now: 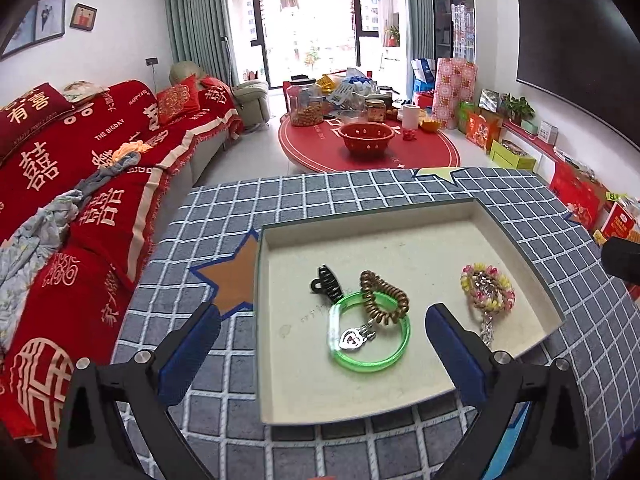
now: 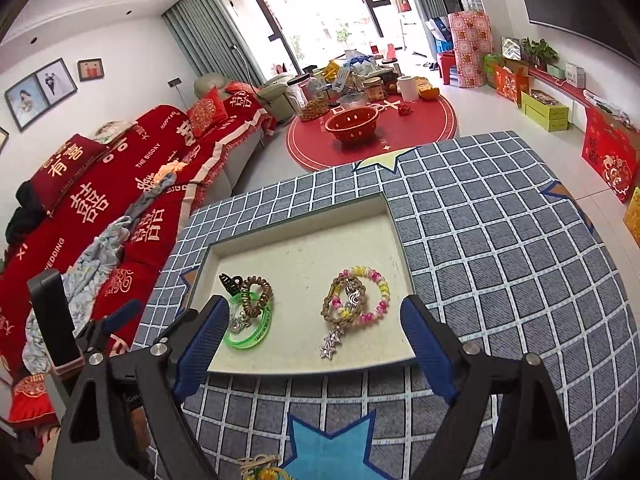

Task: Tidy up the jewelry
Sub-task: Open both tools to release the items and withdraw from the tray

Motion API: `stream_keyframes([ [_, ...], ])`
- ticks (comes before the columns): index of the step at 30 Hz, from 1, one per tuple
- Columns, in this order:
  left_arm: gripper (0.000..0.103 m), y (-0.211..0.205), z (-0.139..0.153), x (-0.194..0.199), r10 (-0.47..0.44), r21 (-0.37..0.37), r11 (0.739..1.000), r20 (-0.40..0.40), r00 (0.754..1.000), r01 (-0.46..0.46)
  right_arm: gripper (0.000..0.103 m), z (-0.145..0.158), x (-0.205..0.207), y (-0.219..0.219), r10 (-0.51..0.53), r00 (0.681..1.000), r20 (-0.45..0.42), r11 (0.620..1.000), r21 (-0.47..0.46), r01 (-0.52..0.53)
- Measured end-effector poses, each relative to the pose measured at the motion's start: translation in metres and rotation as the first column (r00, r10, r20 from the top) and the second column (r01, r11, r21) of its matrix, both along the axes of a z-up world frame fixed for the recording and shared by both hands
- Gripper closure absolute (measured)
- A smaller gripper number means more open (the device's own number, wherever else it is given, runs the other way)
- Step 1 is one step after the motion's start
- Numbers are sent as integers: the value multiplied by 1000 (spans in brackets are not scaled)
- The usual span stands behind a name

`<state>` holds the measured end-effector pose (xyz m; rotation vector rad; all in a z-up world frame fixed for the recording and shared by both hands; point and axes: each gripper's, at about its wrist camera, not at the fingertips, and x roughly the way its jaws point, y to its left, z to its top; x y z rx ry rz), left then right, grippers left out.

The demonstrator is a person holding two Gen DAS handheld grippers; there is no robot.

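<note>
**Jewelry gathered in the tray, both grippers spread wide**

Left wrist view: the left gripper (image 1: 324,344) hangs above the near half of a shallow cream-lined tray (image 1: 400,404), its blue-padded fingers (image 1: 190,354) spread wide and holding nothing. The tray sits on a grey checked tablecloth (image 1: 224,240) with star patches. Between the fingers lies a green bangle (image 1: 370,334). A brown coil hair tie (image 1: 382,298) rests across the bangle's far rim, a black claw clip (image 1: 326,284) touches its far-left edge, and a small silver charm (image 1: 354,338) lies inside the ring. To the right, well apart from that cluster, a pink-and-yellow beaded bracelet (image 1: 488,288) lies with a silver chain trailing toward the near wall.

Right wrist view: the right gripper (image 2: 316,348) is also wide apart and empty, poised over the tray's near edge (image 2: 304,370). The beaded bracelet (image 2: 360,294) lies between the fingers, overlapped by a brown braided loop (image 2: 332,304), with a silver star pendant (image 2: 330,346) at the near end. The green bangle (image 2: 250,326) cluster sits just behind the left finger (image 2: 200,344). At the bottom edge, off the tray, a yellowish corded piece (image 2: 258,464) lies on the cloth, mostly cut off.
</note>
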<state>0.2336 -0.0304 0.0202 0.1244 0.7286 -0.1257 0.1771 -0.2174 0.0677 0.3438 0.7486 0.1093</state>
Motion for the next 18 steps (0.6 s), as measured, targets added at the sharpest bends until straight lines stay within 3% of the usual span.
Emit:
stream_keyframes([
  [4,0,16,3,-16,7,-23,1000,5,1000,-7,13,1,-19,4,3,1000,10,1000,-17,-3],
  [7,0,29,-1,-32,-3,-43,999,-4,1000,3,13,-6,-35,11,36,999,-30,999,-13,-36],
  [13,0,40,-33,-72,-70,-27,997,-83,994,68,13,-46,-69,38,83,983,-161,993,-73,-96],
  [18,0,53,-55,-97,-50,-9,999,-133,990,50,13,-82,-90,61,123,962,-245,979,-126,-157],
])
